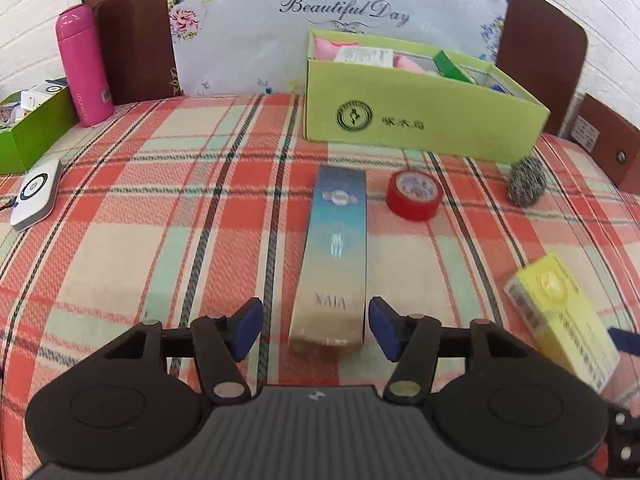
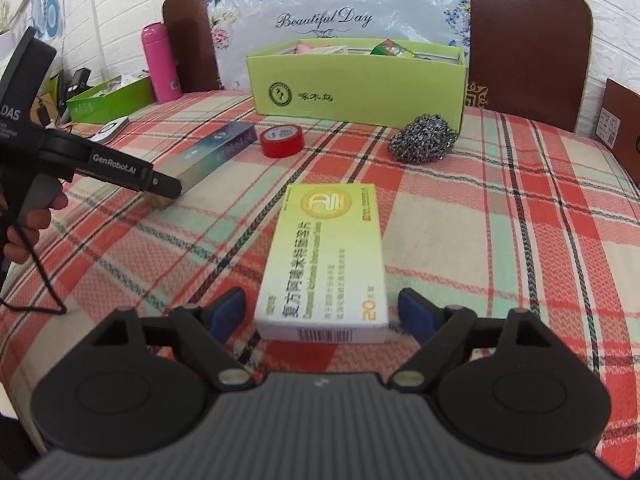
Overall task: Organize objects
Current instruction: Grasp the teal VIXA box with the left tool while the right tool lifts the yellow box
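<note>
A long blue and gold box [image 1: 335, 256] lies on the plaid cloth, its near end between the open pads of my left gripper [image 1: 316, 326], apart from both pads. A yellow medicine box [image 2: 326, 260] lies flat with its near end between the open pads of my right gripper [image 2: 322, 314], not gripped. The same box shows at the right in the left wrist view [image 1: 560, 316]. A red tape roll [image 1: 414, 195] and a steel scourer [image 1: 526, 182] lie beyond, also seen in the right wrist view as the tape [image 2: 281, 141] and scourer [image 2: 424, 138].
An open light-green box [image 1: 416, 120] with several items stands at the back; it also shows in the right wrist view [image 2: 356, 88]. A pink bottle [image 1: 84, 66], a darker green box [image 1: 30, 132] and a white device [image 1: 36, 194] are at the left. Brown chair backs [image 2: 528, 40] stand behind.
</note>
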Motion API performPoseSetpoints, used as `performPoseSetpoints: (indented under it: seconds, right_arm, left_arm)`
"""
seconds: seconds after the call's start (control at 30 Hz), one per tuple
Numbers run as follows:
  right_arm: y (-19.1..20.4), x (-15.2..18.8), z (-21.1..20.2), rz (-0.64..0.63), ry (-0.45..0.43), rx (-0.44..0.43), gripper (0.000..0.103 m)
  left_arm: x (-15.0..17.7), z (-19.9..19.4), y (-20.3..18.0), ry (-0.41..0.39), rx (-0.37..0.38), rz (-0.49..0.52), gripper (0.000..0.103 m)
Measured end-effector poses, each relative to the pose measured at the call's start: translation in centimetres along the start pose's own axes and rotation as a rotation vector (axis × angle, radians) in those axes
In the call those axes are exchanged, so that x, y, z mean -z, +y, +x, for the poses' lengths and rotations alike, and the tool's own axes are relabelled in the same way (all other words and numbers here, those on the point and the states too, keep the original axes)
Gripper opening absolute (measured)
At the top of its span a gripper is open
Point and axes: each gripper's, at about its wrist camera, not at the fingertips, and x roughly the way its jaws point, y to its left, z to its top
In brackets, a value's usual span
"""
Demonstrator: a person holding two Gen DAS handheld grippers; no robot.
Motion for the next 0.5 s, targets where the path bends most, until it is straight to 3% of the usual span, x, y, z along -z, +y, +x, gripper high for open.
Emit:
performPoseSetpoints:
  seconds: [0.03,0.13,0.27,0.5]
  right_arm:
    - [-0.1,-0.2,0.1,0.007,-0.007,0.003,0.089]
    - [-0.1,-0.6,0.4,0.008,-0.010,0.008,0.090]
    - [0.1,-1.0,1.1,-0.008,-0.003,0.011,0.090]
    - [0.2,-1.6,3.0,-0.030,0.025,0.046,0.090]
  left_arm:
    - [-0.5,0.3,-0.1,-0.007,0.007,-0.005,0.070]
    - [-1.8,1.8,-0.9,0.007,-0.015,0.021,0.071]
    - [-2.5,3.2,-1.3,0.041,0.006,0.033,0.065]
    - [-2.6,3.7,-1.4,0.034,-0.006,0.031,0.064]
